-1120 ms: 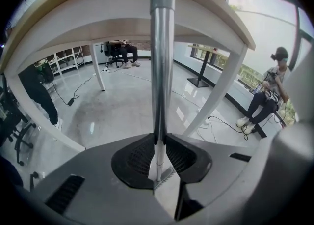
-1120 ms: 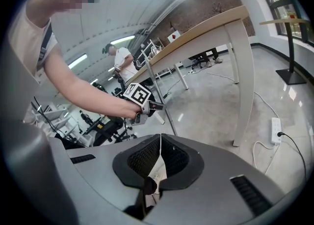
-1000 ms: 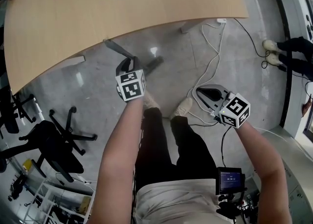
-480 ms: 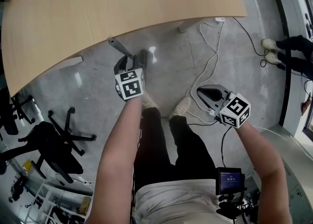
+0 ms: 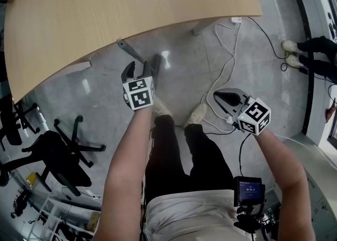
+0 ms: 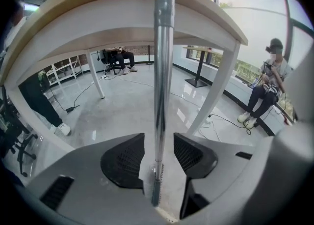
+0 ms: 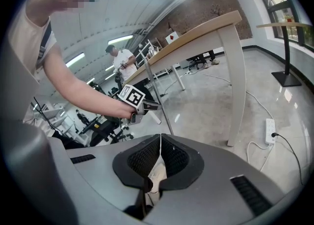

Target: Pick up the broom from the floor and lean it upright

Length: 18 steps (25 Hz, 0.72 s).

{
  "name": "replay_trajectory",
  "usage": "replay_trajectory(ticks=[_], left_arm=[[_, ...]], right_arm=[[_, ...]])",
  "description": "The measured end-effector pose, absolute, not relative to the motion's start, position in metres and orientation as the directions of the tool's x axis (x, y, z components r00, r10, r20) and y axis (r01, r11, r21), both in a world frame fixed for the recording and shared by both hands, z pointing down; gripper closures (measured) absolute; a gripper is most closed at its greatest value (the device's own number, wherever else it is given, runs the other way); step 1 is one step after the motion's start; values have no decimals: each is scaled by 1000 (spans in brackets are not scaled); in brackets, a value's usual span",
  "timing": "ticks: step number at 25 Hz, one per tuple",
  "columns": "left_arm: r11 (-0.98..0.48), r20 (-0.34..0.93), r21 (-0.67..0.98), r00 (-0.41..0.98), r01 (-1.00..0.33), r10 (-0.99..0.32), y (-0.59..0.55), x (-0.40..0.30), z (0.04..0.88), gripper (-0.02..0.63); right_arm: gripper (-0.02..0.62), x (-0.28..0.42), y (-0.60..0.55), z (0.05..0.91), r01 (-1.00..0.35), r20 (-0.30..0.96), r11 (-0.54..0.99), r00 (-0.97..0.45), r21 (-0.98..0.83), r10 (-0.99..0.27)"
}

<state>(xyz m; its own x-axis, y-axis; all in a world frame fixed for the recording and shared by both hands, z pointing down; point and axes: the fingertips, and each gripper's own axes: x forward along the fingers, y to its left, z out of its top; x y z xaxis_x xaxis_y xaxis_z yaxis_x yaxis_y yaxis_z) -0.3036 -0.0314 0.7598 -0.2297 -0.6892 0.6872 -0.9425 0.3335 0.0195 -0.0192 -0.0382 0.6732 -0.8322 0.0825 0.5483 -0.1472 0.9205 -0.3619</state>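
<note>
Left tool [image 5: 141, 66]: its jaws have just been opening and now stand apart. The broom handle [image 6: 162, 71] rises between them, and neither pad presses on it.
Right tool [image 7: 160, 143]: jaws together on nothing, held off to the right, well apart from the broom.
Broom: upright, with its upper part against the near edge of the tabletop [image 5: 131, 3]. Its lower end is hidden behind the left tool.
Slip risk: a smooth metal handle on a plain edge, over a glossy floor [image 5: 184, 71], looks able to slide sideways and fall now that it is unheld.
Knock risk: the pads flank the handle closely, so a tilted or sideways pull-back would likely brush it and tip it.
Table leg [image 6: 218, 91]: white, just right of the handle and farther off. It limits room on that side.
Cables [image 5: 227, 66]: loose on the floor to the right, a snag if the broom falls there.
Office chair [image 5: 58, 153]: to the left, well apart.
Open room: straight back toward the near side, away from the edge.
</note>
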Motion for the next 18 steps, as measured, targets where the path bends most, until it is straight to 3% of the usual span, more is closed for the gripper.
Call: replay_trajectory(ticks=[9,18], left_arm=[[403,687,34,-271,-915,-674,43,-291,731,431],[490,618,195,-282,-849,-734,140,-236,682,433]], right_arm=[[577,-16,-42,632,-127,493,943,-869,-307,44],[577,17,-56,576,-125,410,954,-912,-272,-3]])
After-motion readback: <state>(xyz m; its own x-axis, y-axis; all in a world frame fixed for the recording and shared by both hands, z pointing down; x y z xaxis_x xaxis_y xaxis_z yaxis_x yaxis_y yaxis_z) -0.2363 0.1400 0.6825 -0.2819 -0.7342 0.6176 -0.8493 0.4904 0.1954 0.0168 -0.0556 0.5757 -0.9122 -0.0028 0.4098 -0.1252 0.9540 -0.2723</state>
